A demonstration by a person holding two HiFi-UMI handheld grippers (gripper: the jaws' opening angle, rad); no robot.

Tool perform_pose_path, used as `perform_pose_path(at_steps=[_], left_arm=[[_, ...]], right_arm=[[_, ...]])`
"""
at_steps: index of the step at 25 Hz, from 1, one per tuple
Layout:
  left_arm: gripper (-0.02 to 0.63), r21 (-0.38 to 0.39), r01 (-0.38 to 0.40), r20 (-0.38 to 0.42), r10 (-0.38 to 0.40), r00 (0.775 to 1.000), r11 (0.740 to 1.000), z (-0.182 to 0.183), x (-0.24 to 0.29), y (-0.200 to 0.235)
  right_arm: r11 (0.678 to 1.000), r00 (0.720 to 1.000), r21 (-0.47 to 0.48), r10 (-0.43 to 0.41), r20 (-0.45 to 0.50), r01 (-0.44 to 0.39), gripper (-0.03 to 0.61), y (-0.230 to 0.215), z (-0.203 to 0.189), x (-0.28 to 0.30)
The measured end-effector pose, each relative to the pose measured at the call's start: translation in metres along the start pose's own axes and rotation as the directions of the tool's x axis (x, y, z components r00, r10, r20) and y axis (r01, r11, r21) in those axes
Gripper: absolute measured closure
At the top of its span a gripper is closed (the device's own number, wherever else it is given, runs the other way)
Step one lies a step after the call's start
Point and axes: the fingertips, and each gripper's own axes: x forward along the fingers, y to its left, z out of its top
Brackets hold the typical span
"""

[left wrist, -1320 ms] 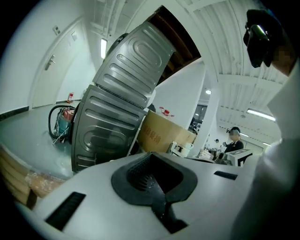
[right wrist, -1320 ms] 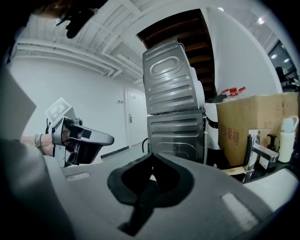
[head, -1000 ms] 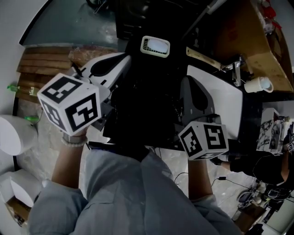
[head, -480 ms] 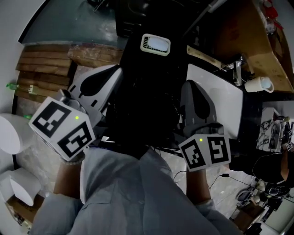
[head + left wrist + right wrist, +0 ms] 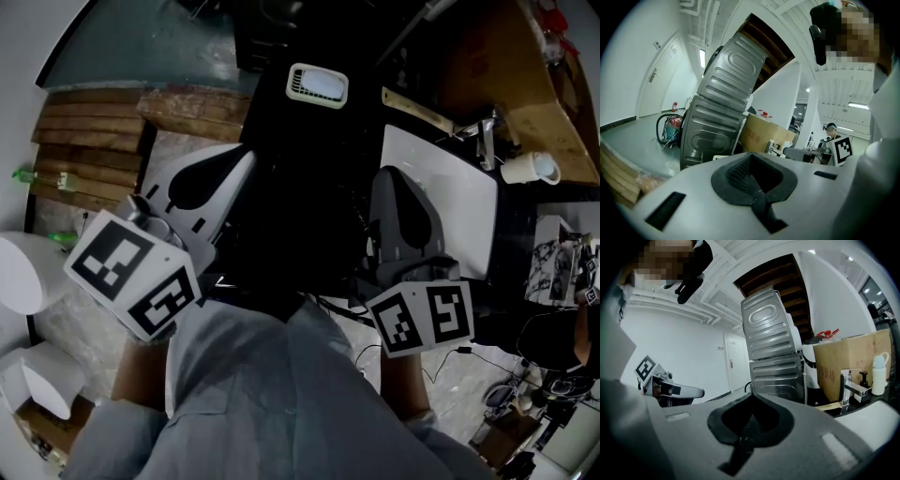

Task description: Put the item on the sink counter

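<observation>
Head view: the left gripper (image 5: pixel 242 161) and right gripper (image 5: pixel 388 178) sit level and close to the person's chest. Each has its jaws pressed together on nothing, as both gripper views confirm. I judge this a resting pose, not a working one. Which item the task means I cannot tell. A white cup (image 5: pixel 528 170) stands on the counter (image 5: pixel 514 202) beside the sink (image 5: pixel 450 192), well apart from both grippers.

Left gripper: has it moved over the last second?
Yes. In the head view the left gripper has drawn back toward the person, down the picture and away from the planks.
</observation>
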Motion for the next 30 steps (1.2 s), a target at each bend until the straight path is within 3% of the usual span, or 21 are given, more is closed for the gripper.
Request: perform_pose_path(at_steps=[30], left_arm=[[0.609, 0.023, -0.003, 0.003, 0.003, 1.000, 1.000, -0.005, -0.005, -0.010]], right_arm=[[1.000, 0.999, -0.013, 0.026, -0.032, -0.027, 0.581, 0.008, -0.010, -0.007]])
